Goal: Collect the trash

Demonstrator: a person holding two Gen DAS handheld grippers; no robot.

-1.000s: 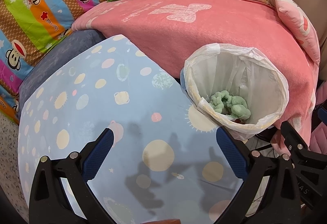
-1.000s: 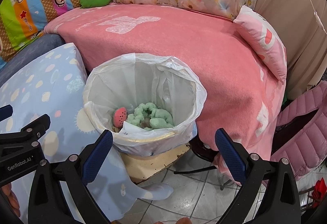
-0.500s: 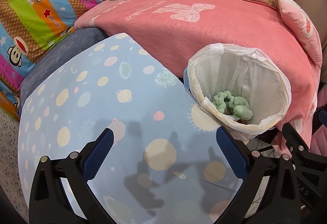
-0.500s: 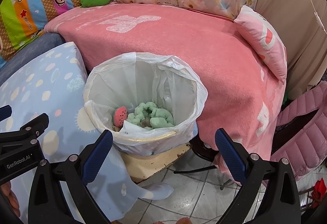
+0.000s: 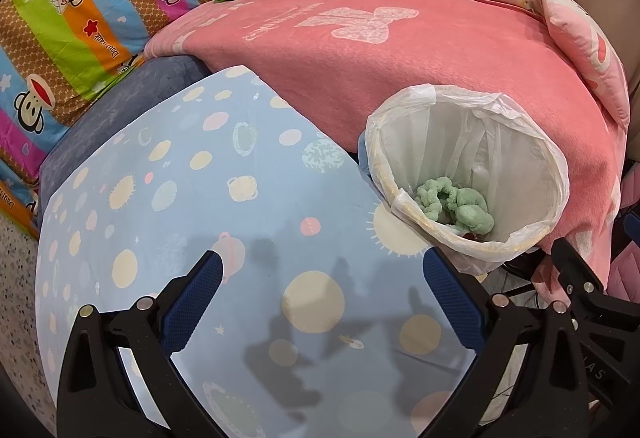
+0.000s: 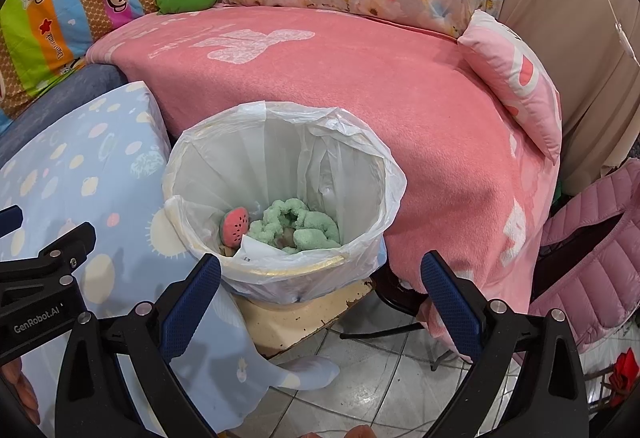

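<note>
- The pink blanket (image 6: 400, 86) covers the sofa seat across the far side of both views; I see no loose trash on it.
- The counter (image 5: 192, 206), under a blue planet-print cloth, fills the left wrist view. Its visible surface carries only shadows, no items.
- The trash bin (image 6: 280, 274), lined with a white bag, stands on the floor tiles between the right edge of the counter and the front edge of the blanket. Its rim is open and unobstructed.
- Inside the bin lie a green fuzzy item (image 6: 300, 226), a small pink watermelon-patterned item (image 6: 235, 225) at its left and a scrap of white paper (image 6: 256, 252) against the near wall. All rest low in the liner, well below the rim.
- My left gripper (image 5: 322, 302) hangs over the near part of the counter, fingers spread wide, nothing between them.
- My right gripper (image 6: 320, 302) hangs just short of the near rim of the bin, fingers likewise spread wide and empty.
- Step in hand, as I judge it: the interval after a deposit, with both tools free. The task appears far along, since no uncollected trash shows in either view.
- Next move calls for scanning beyond the present views; only if something turns up, bring one spread gripper down around it.
</note>
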